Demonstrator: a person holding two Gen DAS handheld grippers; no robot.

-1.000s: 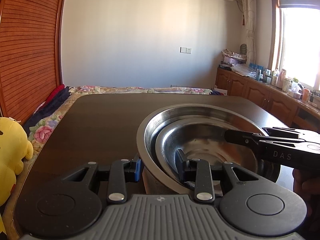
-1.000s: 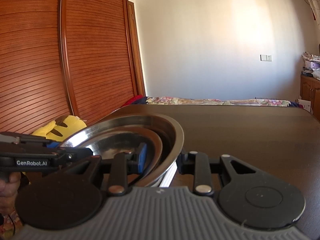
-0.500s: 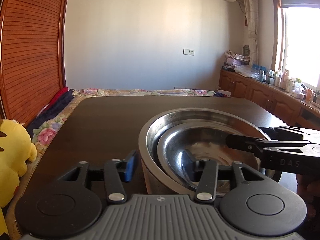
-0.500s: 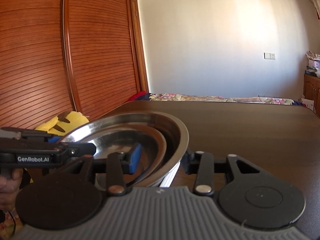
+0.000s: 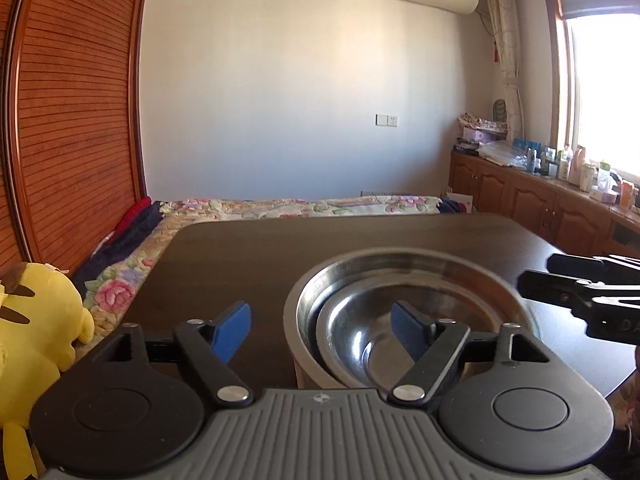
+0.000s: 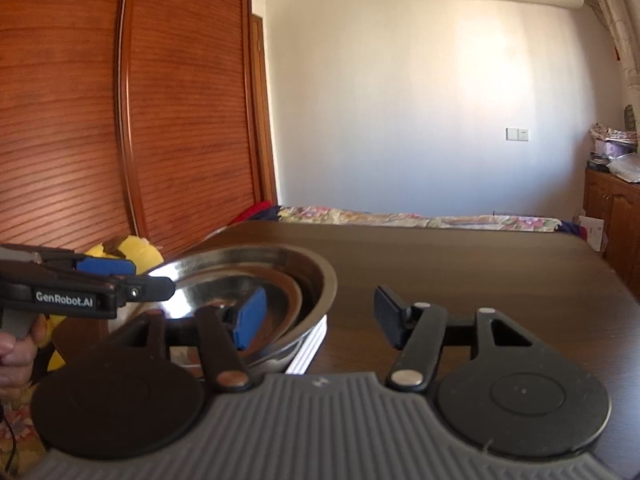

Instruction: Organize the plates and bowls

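Two steel bowls sit nested on the dark table (image 5: pixel 248 264), a large bowl (image 5: pixel 304 300) holding a smaller bowl (image 5: pixel 360 332). My left gripper (image 5: pixel 320 334) straddles the large bowl's near-left wall. Its jaws are opening and its blue pads (image 5: pixel 232 332) stand clear of the metal. From the right wrist view, my right gripper (image 6: pixel 320 320) straddles the right wall of the large bowl (image 6: pixel 320 288). Its jaws are opening too, with the pads off the rim. Each gripper shows in the other's view: the right gripper (image 5: pixel 540 270) and the left gripper (image 6: pixel 140 276).
A white ribbed edge (image 6: pixel 310 344) shows under the bowls; what it is I cannot tell. A yellow plush toy (image 5: pixel 36 320) and a floral bedcover (image 5: pixel 280 206) lie left of and behind the table. Wooden cabinets with bottles (image 5: pixel 560 200) line the right wall.
Both grippers have opened off the bowl's rim, their pads spreading wide. The right gripper has drawn back from over the bowl toward its right edge. The bowls stay nested on the table.
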